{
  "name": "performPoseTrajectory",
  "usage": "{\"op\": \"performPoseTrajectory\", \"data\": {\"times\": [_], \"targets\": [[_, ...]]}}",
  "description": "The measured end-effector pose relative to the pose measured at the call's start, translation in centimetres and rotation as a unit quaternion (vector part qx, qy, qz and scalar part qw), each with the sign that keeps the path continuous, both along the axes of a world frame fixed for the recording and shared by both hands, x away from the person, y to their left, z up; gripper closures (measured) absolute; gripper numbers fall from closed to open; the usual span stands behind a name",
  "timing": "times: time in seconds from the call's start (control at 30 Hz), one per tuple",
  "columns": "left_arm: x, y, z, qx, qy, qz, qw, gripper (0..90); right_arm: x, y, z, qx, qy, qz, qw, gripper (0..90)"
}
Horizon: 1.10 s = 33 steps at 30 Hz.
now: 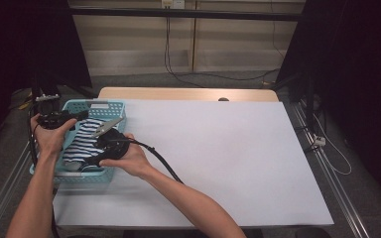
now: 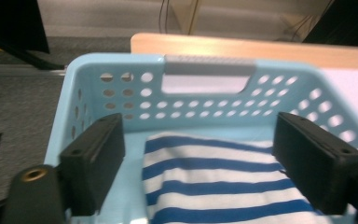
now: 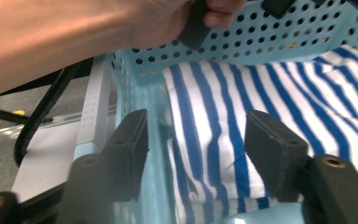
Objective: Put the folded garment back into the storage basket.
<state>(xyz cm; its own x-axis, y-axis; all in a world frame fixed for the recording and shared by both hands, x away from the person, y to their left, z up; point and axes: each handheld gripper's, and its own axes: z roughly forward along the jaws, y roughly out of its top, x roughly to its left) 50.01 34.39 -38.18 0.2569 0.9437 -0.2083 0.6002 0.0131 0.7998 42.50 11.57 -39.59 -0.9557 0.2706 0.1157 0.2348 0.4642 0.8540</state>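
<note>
A light blue perforated basket (image 1: 99,104) stands at the left of the white-covered table. A folded blue-and-white striped cloth (image 1: 82,141) lies inside it. My left gripper (image 1: 78,115) hangs over the basket's far left part. In the left gripper view it (image 2: 198,135) is open, its jaws wide apart above the cloth (image 2: 214,182), facing the basket's handle wall (image 2: 205,100). My right gripper (image 1: 90,161) reaches into the basket's near side. It (image 3: 198,128) is open over the cloth (image 3: 307,93) without pressing it, beside the basket wall (image 3: 270,37).
The white table cover (image 1: 218,148) spreads to the right of the basket. A wooden table edge (image 1: 188,93) runs along the back. A black cable (image 1: 161,161) trails from the right gripper across the table. The left hand (image 3: 74,32) is close above the right gripper's jaws.
</note>
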Motion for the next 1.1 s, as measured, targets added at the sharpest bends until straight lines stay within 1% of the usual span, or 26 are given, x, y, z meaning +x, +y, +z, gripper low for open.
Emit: {"op": "performPoseTrajectory", "data": {"times": [0.03, 0.07, 0.1, 0.13, 0.23, 0.27, 0.3, 0.33, 0.37, 0.4, 0.47, 0.53, 0.57, 0.67, 0.7, 0.73, 0.77, 0.8, 0.83, 0.87, 0.93, 0.97, 1.0, 1.03, 1.07, 1.1], "targets": [[0.0, 0.0, 0.0, 0.0, 0.0, 0.0, 1.0, 11.4, 0.0, 0.0, 0.0, 0.0, 0.0, 0.0, 1.0, 37.4], [-0.2, -0.1, 0.2, 0.003, -0.006, 0.002, 1.0, 11.4, 0.0, -0.1, 0.1, 0.007, -0.006, -0.002, 1.0, 35.2], [-0.5, -0.2, 0.5, 0.006, -0.014, 0.001, 0.9999, 9.0, -0.1, -0.3, 0.2, 0.012, -0.01, -0.006, 0.9999, 33.7], [-0.7, -0.3, 0.7, 0.005, -0.022, 0.001, 0.9998, 8.2, -0.1, -0.5, 0.3, 0.019, -0.012, -0.011, 0.9997, 32.2], [-1.3, -0.5, 1.0, -0.005, -0.031, 0.001, 0.9995, 6.2, -0.1, -1.0, 0.4, 0.019, -0.017, -0.015, 0.9996, 29.8], [-1.5, -0.5, 1.0, -0.002, -0.034, -0.01, 0.9994, 6.3, -0.1, -1.5, 0.5, 0.02, -0.017, -0.024, 0.9994, 24.9], [-1.6, -0.6, 1.0, -0.009, -0.039, -0.012, 0.9991, 6.3, -0.1, -1.5, 0.5, 0.02, -0.017, -0.024, 0.9994, 24.9], [-1.7, -0.7, 1.0, -0.011, -0.038, -0.01, 0.9992, 6.1, 0.0, -1.6, 0.6, 0.022, -0.018, -0.027, 0.9992, 22.9], [-1.8, -0.7, 1.0, -0.009, -0.038, -0.017, 0.9991, 5.0, 0.0, -1.9, 0.7, 0.027, -0.018, -0.032, 0.999, 20.9], [-1.9, -0.8, 1.0, -0.02, -0.043, -0.026, 0.9986, 3.8, 0.1, -2.2, 0.8, 0.033, -0.014, -0.038, 0.9986, 19.2], [-2.2, -1.0, 1.3, -0.01, -0.048, -0.025, 0.9985, 3.7, 0.2, -2.8, 0.9, 0.035, -0.018, -0.047, 0.9981, 16.5], [-2.5, -1.4, 1.6, -0.011, -0.058, -0.031, 0.9978, 3.7, 0.2, -3.3, 1.0, 0.035, -0.02, -0.056, 0.9976, 14.7], [-2.6, -1.7, 1.8, -0.01, -0.058, -0.031, 0.9978, 4.4, 0.3, -3.9, 1.0, 0.031, -0.02, -0.068, 0.997, 13.2], [-3.1, -2.2, 2.2, -0.002, -0.069, -0.038, 0.9969, 4.5, 0.3, -4.4, 1.1, 0.032, -0.024, -0.072, 0.9966, 11.2], [-3.2, -2.4, 2.3, 0.0, -0.074, -0.044, 0.9963, 4.5, 0.3, -4.7, 1.2, 0.036, -0.022, -0.076, 0.9962, 11.0], [-3.4, -2.6, 2.4, -0.005, -0.078, -0.044, 0.9959, 4.7, 0.2, -5.3, 1.3, 0.037, -0.029, -0.079, 0.9958, 9.0], [-3.5, -2.7, 2.5, 0.003, -0.079, -0.045, 0.9959, 4.7, 0.2, -5.3, 1.3, 0.037, -0.029, -0.079, 0.9958, 9.0], [-3.7, -2.9, 2.6, 0.0, -0.086, -0.042, 0.9954, 4.8, 0.1, -5.8, 1.4, 0.042, -0.026, -0.086, 0.9951, 8.3], [-3.9, -3.0, 2.7, -0.005, -0.09, -0.041, 0.995, 4.8, 0.1, -6.1, 1.4, 0.041, -0.028, -0.087, 0.995, 7.1], [-4.0, -3.0, 2.8, -0.004, -0.094, -0.044, 0.9946, 4.8, 0.1, -6.1, 1.4, 0.041, -0.028, -0.087, 0.995, 7.1], [-4.5, -3.3, 2.8, -0.003, -0.095, -0.048, 0.9943, 4.8, -0.1, -6.7, 1.6, 0.042, -0.033, -0.099, 0.9937, 6.1], [-4.5, -3.4, 2.8, -0.001, -0.103, -0.051, 0.9934, 4.8, 0.0, -7.1, 1.8, 0.049, -0.029, -0.106, 0.9928, 6.1], [-4.8, -3.6, 2.8, 0.0, -0.101, -0.049, 0.9937, 4.8, 0.0, -7.4, 1.8, 0.052, -0.027, -0.11, 0.9922, 6.1], [-4.9, -3.6, 2.9, 0.006, -0.104, -0.054, 0.9931, 4.8, -0.1, -7.7, 1.9, 0.048, -0.033, -0.113, 0.9919, 6.1], [-5.1, -3.7, 2.9, 0.007, -0.104, -0.053, 0.9931, 4.8, -0.2, -8.2, 1.9, 0.045, -0.039, -0.123, 0.9906, 6.1], [-5.3, -3.8, 2.9, 0.007, -0.092, -0.053, 0.9943, 4.8, -0.2, -8.5, 1.9, 0.046, -0.039, -0.125, 0.9903, 6.1]]}}
